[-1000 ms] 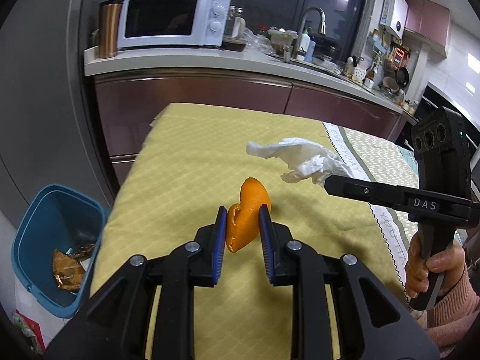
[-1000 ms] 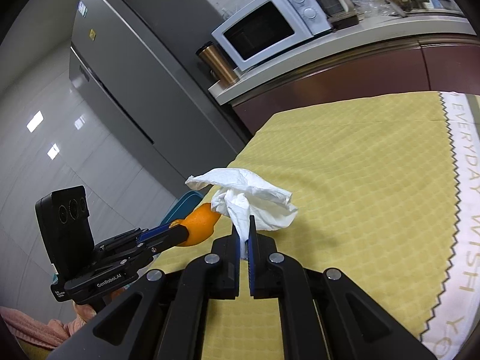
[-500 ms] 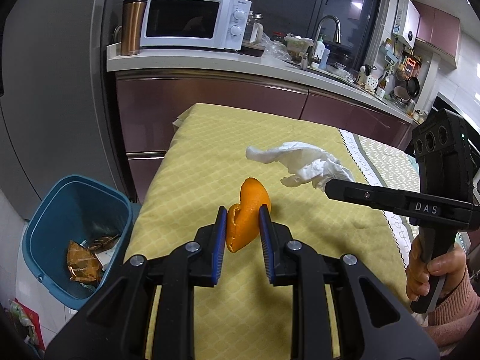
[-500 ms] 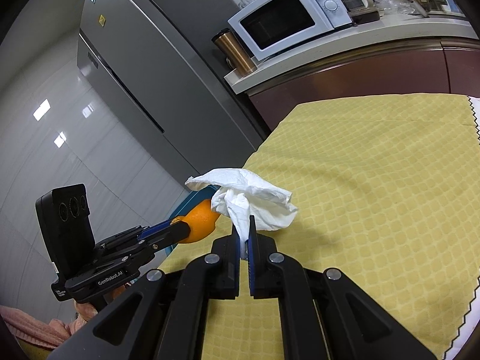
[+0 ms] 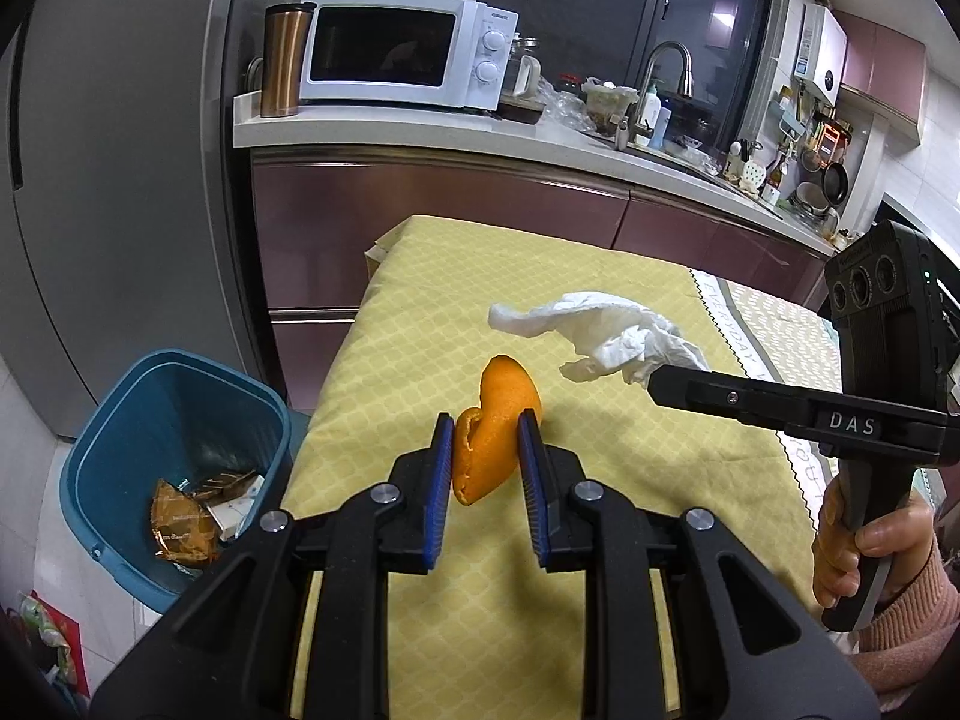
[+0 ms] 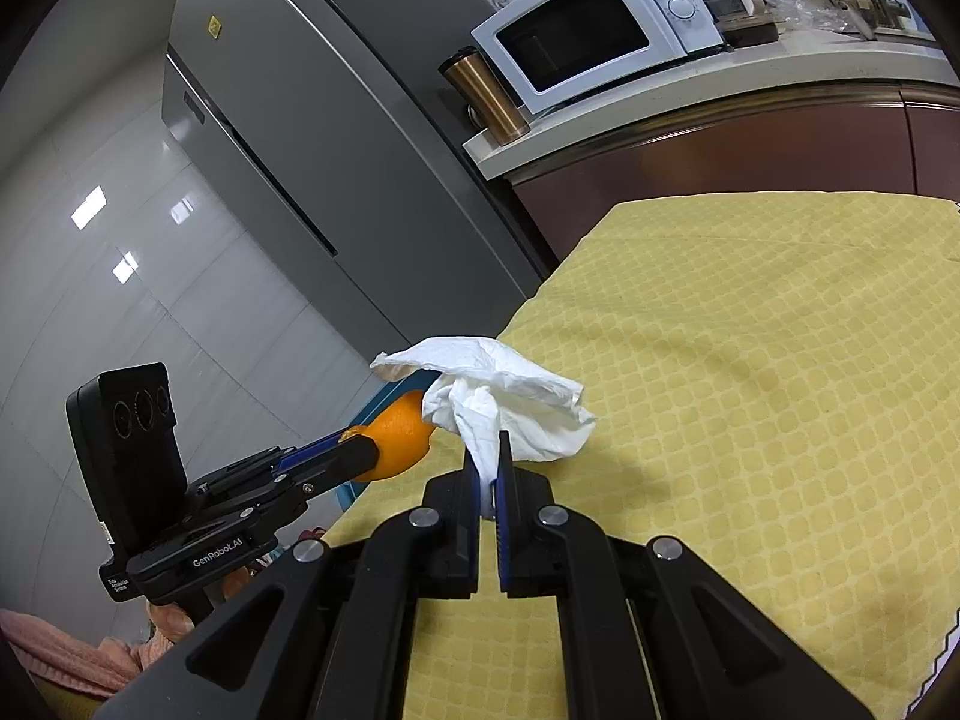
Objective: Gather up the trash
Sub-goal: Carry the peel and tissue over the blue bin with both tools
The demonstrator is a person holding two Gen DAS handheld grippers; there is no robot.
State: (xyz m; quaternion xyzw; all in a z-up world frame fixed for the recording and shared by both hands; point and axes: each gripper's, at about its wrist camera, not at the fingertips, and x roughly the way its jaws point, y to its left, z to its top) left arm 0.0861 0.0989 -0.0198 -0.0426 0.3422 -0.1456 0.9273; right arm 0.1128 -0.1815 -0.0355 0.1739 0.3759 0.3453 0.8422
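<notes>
An orange peel (image 5: 492, 426) is pinched between the blue pads of my left gripper (image 5: 483, 429), held above the yellow tablecloth (image 5: 420, 324). My right gripper (image 6: 487, 457) is shut on a crumpled white tissue (image 6: 498, 396), also lifted off the cloth. In the left wrist view the right gripper (image 5: 654, 381) comes in from the right with the tissue (image 5: 606, 336) at its tip. In the right wrist view the left gripper (image 6: 366, 450) shows at the left with the peel (image 6: 402, 432). A blue trash bin (image 5: 174, 420) stands on the floor left of the table, holding wrappers.
Behind the table runs a counter (image 5: 420, 132) with a white microwave (image 5: 408, 48), a copper tumbler (image 5: 285, 60) and a sink tap (image 5: 666, 72). A grey fridge (image 6: 288, 138) stands at the left. A person's hand (image 5: 864, 546) in a pink sleeve grips the right handle.
Both views have swung left, so the bin shows more fully and sits closer to the left gripper. The peel and the tissue stay held as before.
</notes>
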